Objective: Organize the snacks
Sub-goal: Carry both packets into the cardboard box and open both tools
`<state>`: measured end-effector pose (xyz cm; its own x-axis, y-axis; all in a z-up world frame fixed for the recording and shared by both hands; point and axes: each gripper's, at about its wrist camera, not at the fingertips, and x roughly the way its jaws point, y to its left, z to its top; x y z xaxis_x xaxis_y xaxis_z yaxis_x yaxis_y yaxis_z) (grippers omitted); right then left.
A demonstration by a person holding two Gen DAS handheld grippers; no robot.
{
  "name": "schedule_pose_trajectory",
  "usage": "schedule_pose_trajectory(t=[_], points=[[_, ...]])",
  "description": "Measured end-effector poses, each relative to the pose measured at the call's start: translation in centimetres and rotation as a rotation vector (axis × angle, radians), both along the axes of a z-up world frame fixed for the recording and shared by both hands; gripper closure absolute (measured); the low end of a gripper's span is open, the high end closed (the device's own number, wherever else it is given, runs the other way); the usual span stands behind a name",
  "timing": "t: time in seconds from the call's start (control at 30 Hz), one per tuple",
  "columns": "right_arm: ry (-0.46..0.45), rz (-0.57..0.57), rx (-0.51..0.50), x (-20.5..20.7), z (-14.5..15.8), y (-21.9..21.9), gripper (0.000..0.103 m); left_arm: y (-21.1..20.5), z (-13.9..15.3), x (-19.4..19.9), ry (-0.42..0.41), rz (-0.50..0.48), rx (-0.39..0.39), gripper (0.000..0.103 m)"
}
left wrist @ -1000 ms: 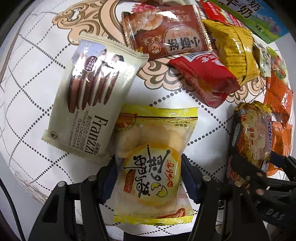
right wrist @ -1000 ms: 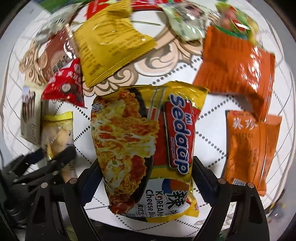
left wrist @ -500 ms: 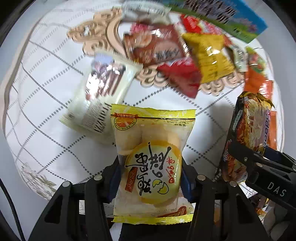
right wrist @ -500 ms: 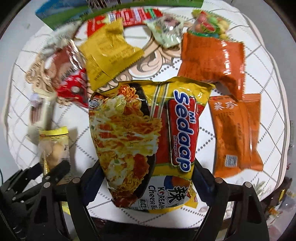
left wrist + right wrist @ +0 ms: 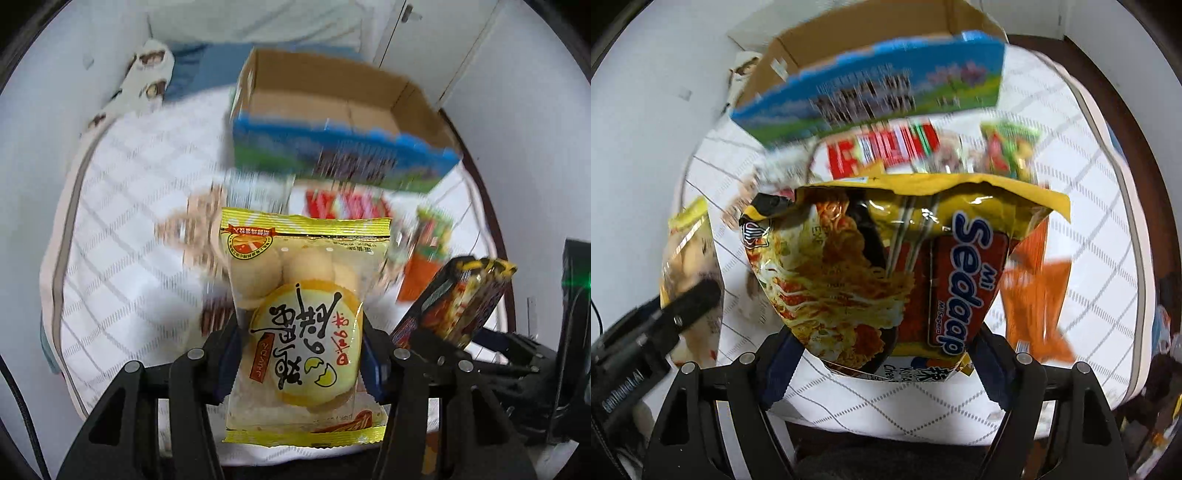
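Observation:
My left gripper [image 5: 301, 354] is shut on a yellow egg-cake pack [image 5: 303, 321] and holds it up above the table. My right gripper [image 5: 882, 354] is shut on a Mi Sedaap noodle pack [image 5: 886, 273], also lifted. The noodle pack shows edge-on at the right of the left wrist view [image 5: 458, 306]; the egg-cake pack shows at the left of the right wrist view [image 5: 685, 266]. An open blue-and-green cardboard box [image 5: 332, 122] stands at the far side of the table, also in the right wrist view [image 5: 871, 85].
Blurred snack packs lie on the white quilted tablecloth [image 5: 129, 229] between me and the box: a red-and-white pack [image 5: 882, 151], a green pack [image 5: 1012, 147], an orange pack [image 5: 1034, 295]. White walls stand behind, and a dark table rim [image 5: 1145, 184] runs along the right.
Both grippers have risen and tilted up with their packs. The box, only an edge before, is now in full view ahead, and the table snacks have dropped lower and blurred.

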<state>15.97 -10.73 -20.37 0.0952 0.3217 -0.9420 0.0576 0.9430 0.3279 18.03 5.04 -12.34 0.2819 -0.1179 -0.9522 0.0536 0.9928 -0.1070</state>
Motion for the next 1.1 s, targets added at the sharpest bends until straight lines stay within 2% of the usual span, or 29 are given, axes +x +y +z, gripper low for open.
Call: schedule_pose_trajectory(t=[0.17,0.3,0.4,0.53,0.73,0.9,0.93,1.0,1.03,1.07,1.1], points=[[-0.059,0.008,0.047,6.5,3.7,-1.9,0.018,-2.3,2.7,7.2,-0.051,-0.007,-0.022,0.051],[-0.095,0.036,0.050,13.3,6.9,-3.1,0.018,-3.5,4.1,13.5,-0.069,-0.005,-0.032,0.051],[-0.095,0.061,0.040,18.6,7.7,-3.6,0.018,-4.2,4.2,19.1,-0.057,0.005,-0.045,0.051],[-0.083,0.062,0.010,26.0,7.1,-4.1,0.018,-4.8,2.7,25.5,0.001,0.010,-0.058,0.051],[0.052,0.069,0.012,35.0,1.5,-4.1,0.018,-4.7,-2.9,32.7,0.132,0.029,-0.075,0.051],[0.172,0.097,0.020,39.2,-5.7,-2.1,0.016,-4.2,-8.1,36.1,0.234,0.033,-0.034,0.050],[0.184,0.096,0.014,40.1,-6.8,-2.2,0.011,-3.9,-9.0,36.7,0.250,0.031,-0.033,0.046],[0.180,0.097,-0.009,41.1,-8.3,-2.3,0.005,-3.2,-10.5,37.6,0.268,0.039,-0.027,0.032],[0.176,0.095,-0.014,41.3,-8.7,-2.4,0.005,-2.9,-10.9,37.8,0.266,0.045,-0.024,0.022],[0.173,0.095,-0.021,41.3,-9.0,-2.4,0.005,-2.7,-11.2,38.0,0.262,0.049,-0.021,0.017],[0.170,0.099,-0.032,41.3,-9.3,-2.3,0.005,-2.5,-11.3,38.1,0.256,0.053,-0.015,0.017]])
